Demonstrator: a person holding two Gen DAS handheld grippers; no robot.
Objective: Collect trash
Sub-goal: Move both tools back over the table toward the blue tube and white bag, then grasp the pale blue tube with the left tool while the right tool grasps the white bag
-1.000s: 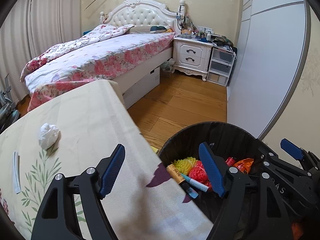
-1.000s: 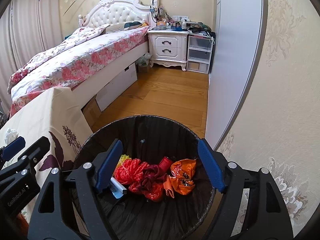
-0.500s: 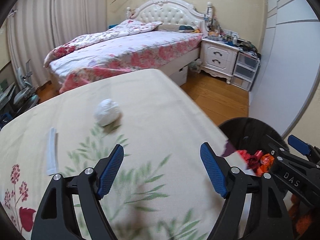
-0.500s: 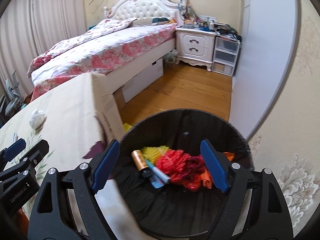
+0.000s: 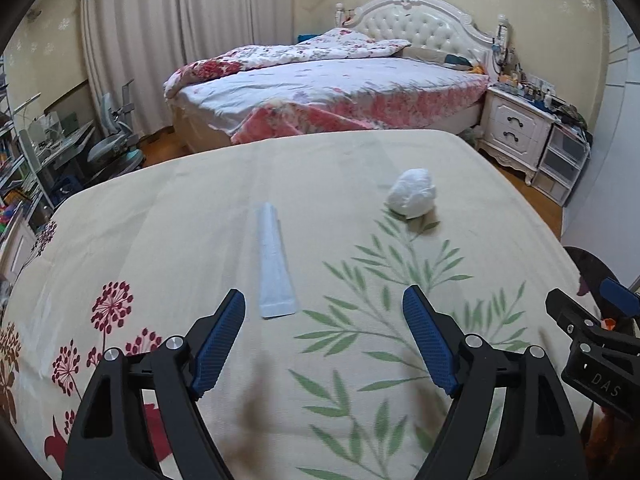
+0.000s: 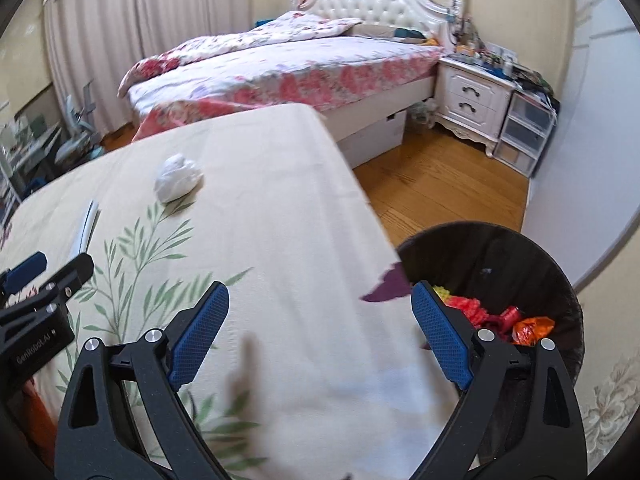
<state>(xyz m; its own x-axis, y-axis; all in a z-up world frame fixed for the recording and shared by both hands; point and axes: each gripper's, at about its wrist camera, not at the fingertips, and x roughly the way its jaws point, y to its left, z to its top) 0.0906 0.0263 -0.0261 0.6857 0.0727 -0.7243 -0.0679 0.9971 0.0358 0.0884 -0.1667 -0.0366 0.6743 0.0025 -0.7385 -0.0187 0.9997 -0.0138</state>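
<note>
A crumpled white paper ball [image 5: 412, 198] [image 6: 178, 178] lies on the cream floral tablecloth [image 5: 320, 168] [image 6: 260, 184]. Left of it lies a long flat clear wrapper [image 5: 273, 264] [image 6: 85, 227]. My left gripper [image 5: 328, 332] hangs over the cloth just short of the wrapper, its jaws opening with nothing between them. My right gripper [image 6: 320, 320] hovers over the table's right edge, jaws opening and empty. The black trash bin [image 6: 532, 256] [image 5: 588, 264] stands on the floor right of the table, holding red, orange and yellow trash.
A bed [image 5: 340, 80] with floral bedding stands beyond the table. A white nightstand [image 6: 472, 96] and plastic drawers [image 6: 524, 136] sit at the right by a white wardrobe. A wooden floor [image 6: 440, 184] lies between table and bed. Desk clutter and a chair [image 5: 112, 148] fill the left.
Both grippers swung left, away from the bin and over the table. The paper ball and the wrapper now sit nearer the middle of both views. Both pairs of jaws stand wider.
</note>
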